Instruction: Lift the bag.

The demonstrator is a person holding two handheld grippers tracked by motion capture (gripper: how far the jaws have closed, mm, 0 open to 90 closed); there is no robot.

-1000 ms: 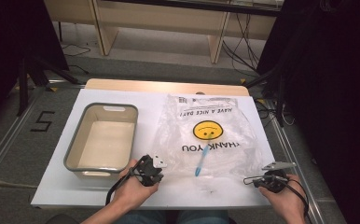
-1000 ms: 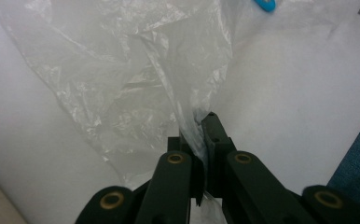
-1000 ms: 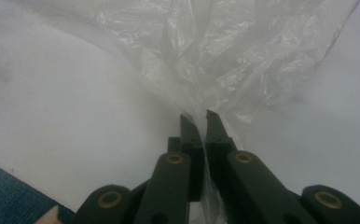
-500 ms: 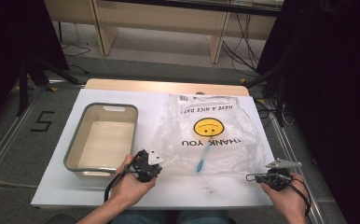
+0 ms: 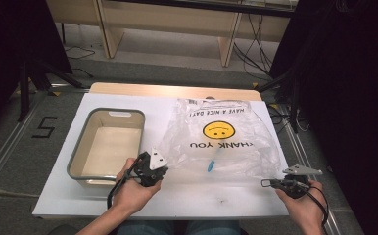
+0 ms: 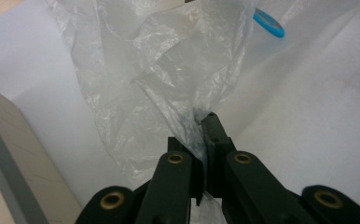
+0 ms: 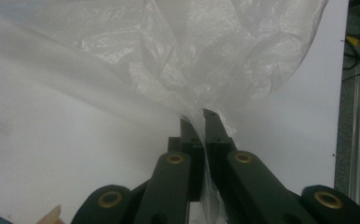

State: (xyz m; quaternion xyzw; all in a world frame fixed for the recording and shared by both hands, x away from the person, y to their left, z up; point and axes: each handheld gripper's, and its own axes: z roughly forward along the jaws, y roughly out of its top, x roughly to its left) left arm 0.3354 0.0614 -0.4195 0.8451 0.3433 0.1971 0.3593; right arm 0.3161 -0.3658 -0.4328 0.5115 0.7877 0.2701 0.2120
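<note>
Bag work, basically. From the high view there's one clear plastic bag (image 5: 221, 142) with a yellow smiley and upside-down "THANK YOU" print, lying crumpled flat on the white counter (image 5: 187, 196), its near edge toward the person. One grey-rimmed tub (image 5: 106, 147) sits just left of it, looks empty. One small blue thing (image 5: 210, 166) shows through the film near the bag's near edge; too small to tell what it is. Two tongs: the left tongs (image 5: 150, 169) at the bag's near-left corner, the right tongs (image 5: 275, 183) at the near-right corner.

Left gripper view: the jaws are pressed together with a bunched fold of the bag's film (image 6: 169, 93) pinched between them, and the film rises in a crinkled sheet ahead of them. The blue thing (image 6: 268, 23) lies beyond, and the tub's wall (image 6: 10, 158) runs along the left edge.

Right gripper view: same deal, jaws squeezed on a thin pinch of the film (image 7: 201, 60), counter (image 7: 75, 140) underneath.

My read: both corners are gripped, so the step in hand is lifting or spreading the bag's near edge. Next move probably calls for raising both hands evenly and apart, keeping the pinches tight so the slippery film doesn't slide out, and watching that the blue thing doesn't tumble.
</note>
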